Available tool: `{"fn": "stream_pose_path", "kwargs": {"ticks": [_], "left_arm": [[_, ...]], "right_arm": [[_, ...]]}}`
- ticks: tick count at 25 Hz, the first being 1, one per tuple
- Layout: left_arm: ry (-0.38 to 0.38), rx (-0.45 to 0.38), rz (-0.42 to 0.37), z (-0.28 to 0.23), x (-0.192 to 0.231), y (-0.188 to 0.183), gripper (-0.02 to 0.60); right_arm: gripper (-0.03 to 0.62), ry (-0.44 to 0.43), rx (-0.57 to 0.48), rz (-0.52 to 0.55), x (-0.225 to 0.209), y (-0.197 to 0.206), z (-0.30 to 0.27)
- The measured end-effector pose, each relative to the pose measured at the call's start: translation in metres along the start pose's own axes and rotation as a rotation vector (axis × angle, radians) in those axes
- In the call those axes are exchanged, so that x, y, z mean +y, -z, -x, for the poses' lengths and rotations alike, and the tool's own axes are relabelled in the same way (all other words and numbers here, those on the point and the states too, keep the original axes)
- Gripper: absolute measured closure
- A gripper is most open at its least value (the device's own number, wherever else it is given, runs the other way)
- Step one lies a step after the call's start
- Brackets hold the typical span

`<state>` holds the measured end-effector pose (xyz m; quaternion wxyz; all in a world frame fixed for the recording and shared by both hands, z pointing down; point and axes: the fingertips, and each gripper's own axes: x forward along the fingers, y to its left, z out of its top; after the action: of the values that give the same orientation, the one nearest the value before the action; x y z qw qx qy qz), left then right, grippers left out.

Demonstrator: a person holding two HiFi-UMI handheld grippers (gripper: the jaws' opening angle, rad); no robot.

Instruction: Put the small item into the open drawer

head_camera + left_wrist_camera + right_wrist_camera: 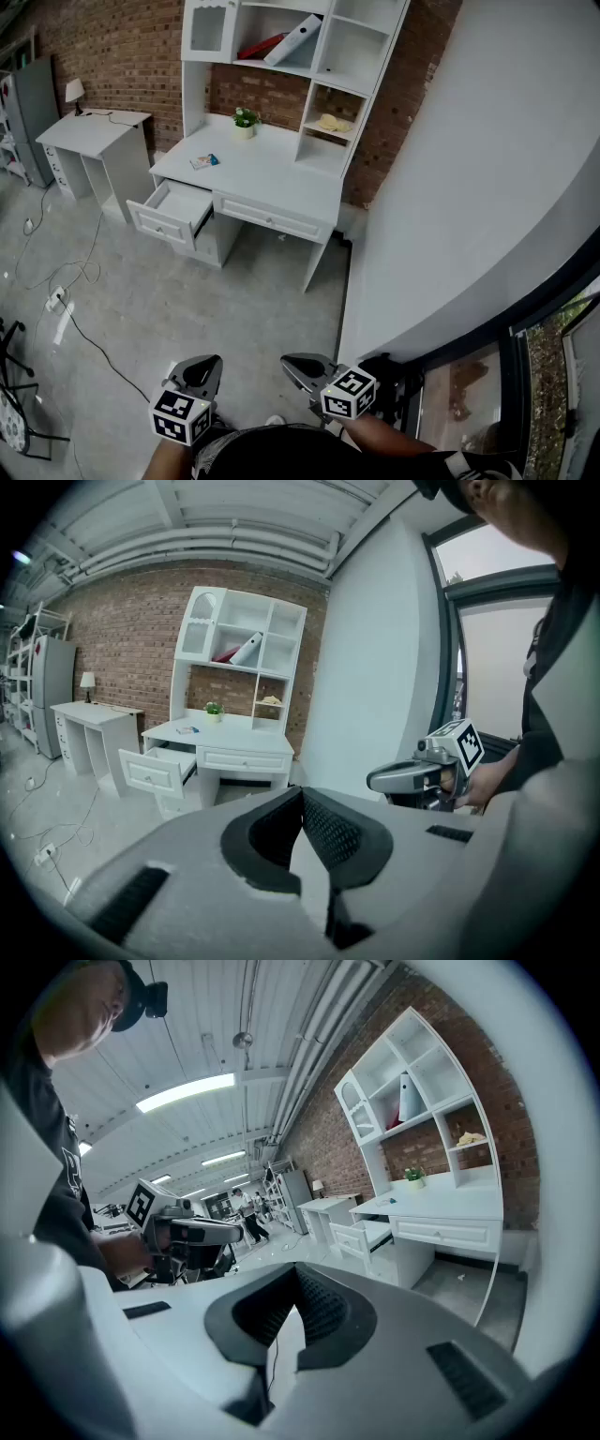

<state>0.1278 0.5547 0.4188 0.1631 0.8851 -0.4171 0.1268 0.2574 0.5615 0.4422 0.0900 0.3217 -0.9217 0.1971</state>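
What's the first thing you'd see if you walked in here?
The big white desk with shelves, against the brick wall, with its left drawer hanging open. A small blue-and-white item lies on the desktop above that drawer. At the head view's bottom, the left gripper and right gripper are shut, empty.

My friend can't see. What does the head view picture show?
A white desk with shelves stands against a brick wall, its left drawer pulled open. A small blue-and-white item lies on the desk. At the bottom, far from the desk, the person holds the left gripper and right gripper, both shut and empty.
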Motion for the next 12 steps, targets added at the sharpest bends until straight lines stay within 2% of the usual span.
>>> {"fn": "stream_pose_path", "kwargs": {"ticks": [12], "left_arm": [[-0.013, -0.014, 0.003, -0.003, -0.018, -0.002, 0.565]], "right_arm": [[0.591, -0.013, 0.005, 0.01, -0.004, 0.003, 0.014]]}}
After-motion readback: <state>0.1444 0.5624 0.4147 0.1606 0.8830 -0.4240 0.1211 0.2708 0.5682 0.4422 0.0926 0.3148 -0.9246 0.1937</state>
